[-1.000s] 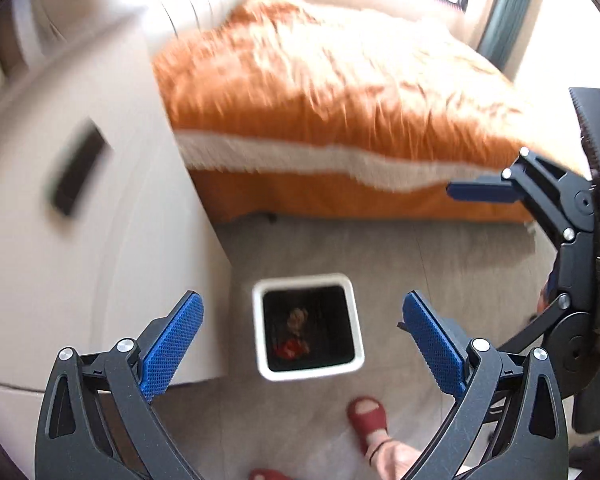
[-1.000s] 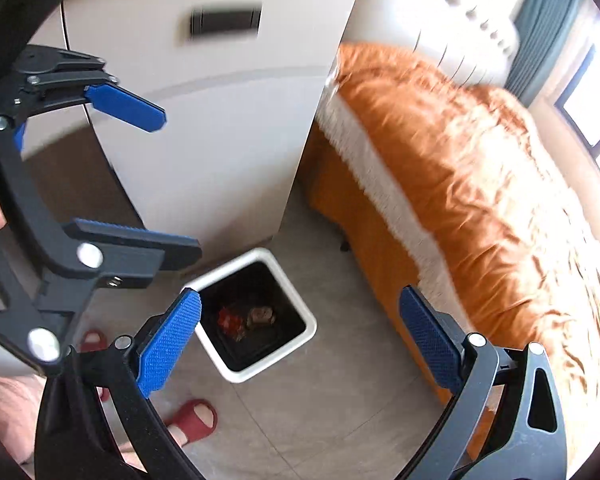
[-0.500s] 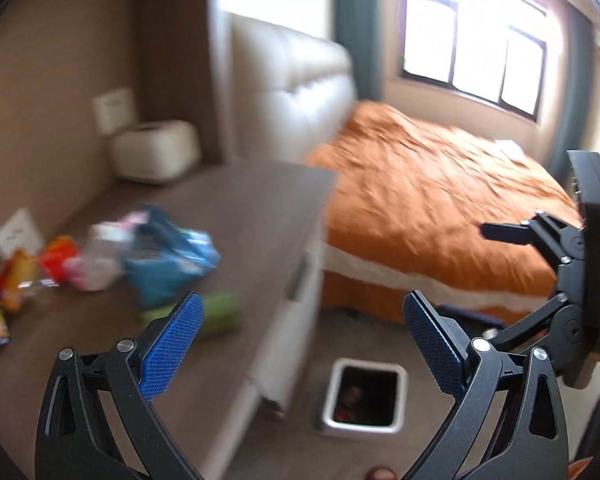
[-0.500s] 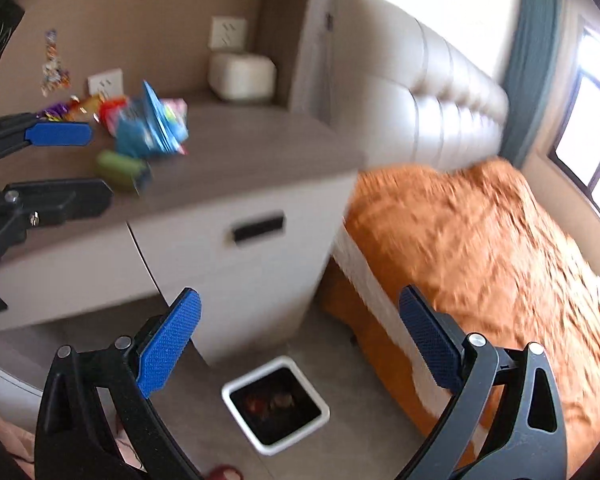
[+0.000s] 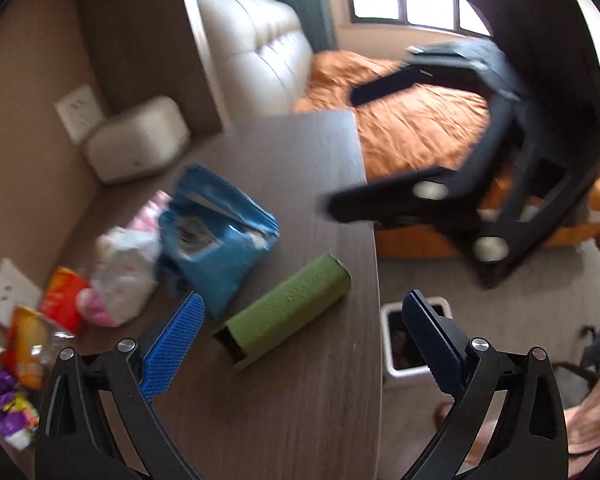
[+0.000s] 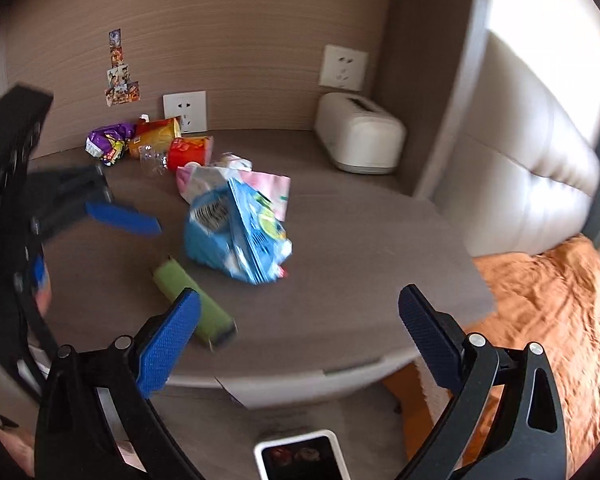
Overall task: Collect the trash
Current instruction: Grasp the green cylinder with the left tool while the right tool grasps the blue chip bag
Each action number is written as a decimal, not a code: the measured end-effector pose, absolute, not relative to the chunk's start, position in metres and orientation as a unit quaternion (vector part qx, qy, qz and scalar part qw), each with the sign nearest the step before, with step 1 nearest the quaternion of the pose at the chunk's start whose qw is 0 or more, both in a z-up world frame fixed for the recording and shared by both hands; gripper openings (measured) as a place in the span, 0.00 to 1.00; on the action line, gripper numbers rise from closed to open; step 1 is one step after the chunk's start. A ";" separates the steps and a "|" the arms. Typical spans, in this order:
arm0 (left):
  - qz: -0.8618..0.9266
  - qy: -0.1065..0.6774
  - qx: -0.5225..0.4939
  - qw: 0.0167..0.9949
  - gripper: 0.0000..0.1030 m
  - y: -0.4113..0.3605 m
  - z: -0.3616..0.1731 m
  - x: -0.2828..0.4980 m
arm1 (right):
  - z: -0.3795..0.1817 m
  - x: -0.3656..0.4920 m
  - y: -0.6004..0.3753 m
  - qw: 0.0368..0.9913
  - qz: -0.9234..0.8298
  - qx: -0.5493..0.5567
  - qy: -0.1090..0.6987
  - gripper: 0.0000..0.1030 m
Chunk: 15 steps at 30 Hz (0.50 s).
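Trash lies on a brown desk (image 5: pixel 300 168) (image 6: pixel 360 240): a green tube-shaped box (image 5: pixel 288 312) (image 6: pixel 194 304), a blue snack bag (image 5: pixel 216 236) (image 6: pixel 236 232), a white and pink wrapper (image 5: pixel 124 276) (image 6: pixel 256 176), orange and red packets (image 5: pixel 60 300) (image 6: pixel 172 140) and a purple wrapper (image 5: pixel 10 408) (image 6: pixel 108 140). My left gripper (image 5: pixel 304 344) is open, hovering just in front of the green box. My right gripper (image 6: pixel 300 332) is open and empty above the desk's front edge. A white bin (image 5: pixel 410 372) (image 6: pixel 300 458) with trash inside stands on the floor below the desk.
A white tissue box (image 5: pixel 136 140) (image 6: pixel 360 132) sits at the desk's back corner by wall sockets (image 6: pixel 184 110). A bed with an orange cover (image 5: pixel 412 120) (image 6: pixel 548 312) and padded headboard (image 6: pixel 532 160) lies to the right. A person's foot (image 5: pixel 588 424) is on the floor.
Both grippers have swung up from over the floor bin to the desk top, so the trash pile has come into view. Both stay open and empty.
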<state>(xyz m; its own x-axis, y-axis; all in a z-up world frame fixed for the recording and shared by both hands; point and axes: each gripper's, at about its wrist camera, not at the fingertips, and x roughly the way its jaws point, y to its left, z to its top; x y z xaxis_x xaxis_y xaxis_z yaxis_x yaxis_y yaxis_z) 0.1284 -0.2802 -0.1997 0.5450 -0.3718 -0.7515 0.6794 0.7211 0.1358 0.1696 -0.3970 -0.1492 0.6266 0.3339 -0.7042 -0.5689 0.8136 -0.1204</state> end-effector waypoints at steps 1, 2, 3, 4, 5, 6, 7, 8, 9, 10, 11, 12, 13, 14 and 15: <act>-0.317 0.370 0.208 0.848 0.90 -0.280 -0.203 0.132 | -0.153 0.177 -0.391 0.882 0.260 -0.168 0.354 0.96; -0.327 0.378 0.203 0.842 0.87 -0.279 -0.207 0.136 | -0.157 0.184 -0.384 0.877 0.267 -0.168 0.362 0.96; -0.336 0.385 0.197 0.837 0.86 -0.277 -0.211 0.142 | -0.161 0.191 -0.379 0.873 0.272 -0.168 0.368 0.96; -0.342 0.388 0.192 0.834 0.85 -0.276 -0.213 0.147 | -0.165 0.197 -0.373 0.869 0.277 -0.169 0.374 0.96; -0.346 0.387 0.191 0.833 0.85 -0.276 -0.213 0.150 | -0.170 0.203 -0.367 0.865 0.281 -0.172 0.378 0.96; -0.350 0.389 0.189 0.831 0.84 -0.275 -0.214 0.154 | -0.173 0.207 -0.362 0.864 0.282 -0.174 0.380 0.96; -0.353 0.391 0.186 0.829 0.84 -0.274 -0.214 0.158 | -0.178 0.213 -0.355 0.861 0.286 -0.174 0.383 0.96; -0.358 0.394 0.182 0.827 0.81 -0.273 -0.215 0.162 | -0.181 0.216 -0.352 0.859 0.290 -0.173 0.385 0.96; -0.360 0.399 0.180 0.824 0.79 -0.272 -0.217 0.166 | -0.184 0.220 -0.347 0.858 0.293 -0.172 0.386 0.96; -0.363 0.408 0.179 0.819 0.72 -0.271 -0.221 0.170 | -0.185 0.222 -0.345 0.858 0.294 -0.172 0.386 0.96; -0.363 0.413 0.180 0.816 0.67 -0.273 -0.225 0.173 | -0.188 0.225 -0.341 0.857 0.294 -0.171 0.388 0.96; -0.363 0.405 0.184 0.819 0.65 -0.273 -0.226 0.172 | -0.190 0.228 -0.338 0.857 0.296 -0.165 0.388 0.96; -0.364 0.404 0.185 0.819 0.63 -0.273 -0.225 0.171 | -0.191 0.230 -0.337 0.857 0.297 -0.160 0.388 0.96; -0.364 0.404 0.186 0.818 0.58 -0.274 -0.225 0.172 | -0.193 0.232 -0.335 0.857 0.300 -0.153 0.391 0.92; -0.364 0.402 0.187 0.819 0.57 -0.275 -0.225 0.172 | -0.194 0.233 -0.334 0.855 0.303 -0.147 0.395 0.87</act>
<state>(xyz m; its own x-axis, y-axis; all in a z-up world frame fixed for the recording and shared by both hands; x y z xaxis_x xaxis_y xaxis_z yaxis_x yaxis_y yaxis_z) 0.1724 -0.2748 -0.2246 0.4117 -0.4460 -0.7947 0.7461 0.6657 0.0129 0.2327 -0.3344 -0.1939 0.5048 0.4021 -0.7639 -0.6335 0.7736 -0.0115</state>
